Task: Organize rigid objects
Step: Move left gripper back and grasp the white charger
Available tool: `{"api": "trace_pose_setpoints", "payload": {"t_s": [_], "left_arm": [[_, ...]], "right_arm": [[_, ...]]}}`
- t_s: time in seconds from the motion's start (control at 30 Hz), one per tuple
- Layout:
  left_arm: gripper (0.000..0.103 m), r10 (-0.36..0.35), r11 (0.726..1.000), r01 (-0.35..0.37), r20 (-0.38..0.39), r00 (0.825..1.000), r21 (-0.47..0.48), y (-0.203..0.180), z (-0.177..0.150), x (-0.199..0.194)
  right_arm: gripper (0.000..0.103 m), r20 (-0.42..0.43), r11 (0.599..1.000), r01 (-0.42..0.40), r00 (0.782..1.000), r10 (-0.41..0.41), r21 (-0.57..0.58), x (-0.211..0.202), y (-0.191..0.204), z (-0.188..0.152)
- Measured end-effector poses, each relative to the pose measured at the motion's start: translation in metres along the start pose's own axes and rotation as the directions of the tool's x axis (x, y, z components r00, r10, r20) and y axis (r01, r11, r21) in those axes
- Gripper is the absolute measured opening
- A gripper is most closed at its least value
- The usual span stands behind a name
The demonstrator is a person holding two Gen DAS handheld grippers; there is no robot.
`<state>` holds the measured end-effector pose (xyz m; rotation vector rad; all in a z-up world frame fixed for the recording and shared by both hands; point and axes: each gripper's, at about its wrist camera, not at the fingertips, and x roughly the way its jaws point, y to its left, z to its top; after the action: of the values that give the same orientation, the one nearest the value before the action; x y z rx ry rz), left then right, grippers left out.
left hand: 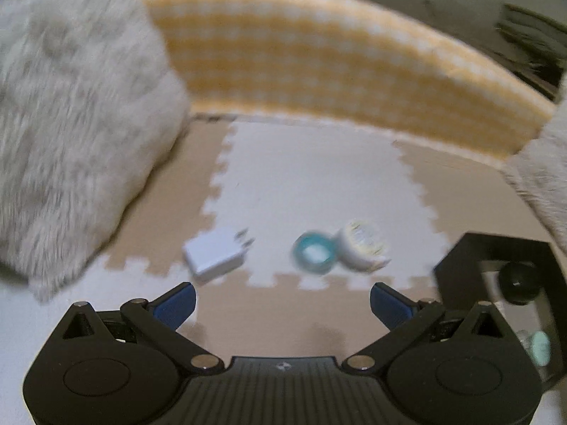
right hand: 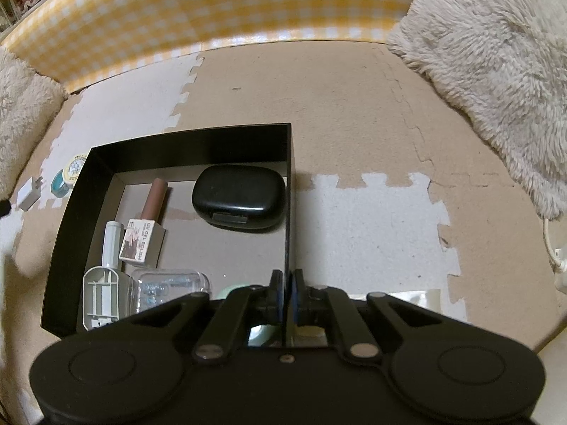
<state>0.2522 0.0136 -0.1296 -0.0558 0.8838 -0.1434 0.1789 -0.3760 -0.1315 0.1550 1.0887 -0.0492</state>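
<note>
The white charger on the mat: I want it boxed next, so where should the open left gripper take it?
Grip the white charger across its flat body, coming from above, left gripper clear of the prongs pointing toward the teal jar. The frame is blurred, so exact faces are uncertain.

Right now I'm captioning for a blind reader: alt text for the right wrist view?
The right tool is shut on the side wall of a black box holding a black case and small bottles, on a foam mat.

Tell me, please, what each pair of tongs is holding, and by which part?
Right tongs clamp the black rectangular box by its right wall's top edge; left tongs hold nothing.
</note>
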Motion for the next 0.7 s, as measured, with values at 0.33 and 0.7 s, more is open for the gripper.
{"api": "trace_pose_setpoints", "payload": {"t_s": [0.33, 0.7], "left_arm": [[0.08, 0.023, 0.976, -0.026, -0.016, 1.0, -0.217, 0.037, -0.012, 0.028], [0.075, 0.029, 0.923, 0.013, 0.103, 0.994, -0.383, 0.052, 0.003, 0.05]], "right_arm": [[0.005, -0.001, 1.0, 0.006, 1.0, -0.006, -0.008, 0.001, 0.001, -0.001], [0.005, -0.01, 0.999, 0.02, 1.0, -0.02, -0.025, 0.0, 0.004, 0.0]]}}
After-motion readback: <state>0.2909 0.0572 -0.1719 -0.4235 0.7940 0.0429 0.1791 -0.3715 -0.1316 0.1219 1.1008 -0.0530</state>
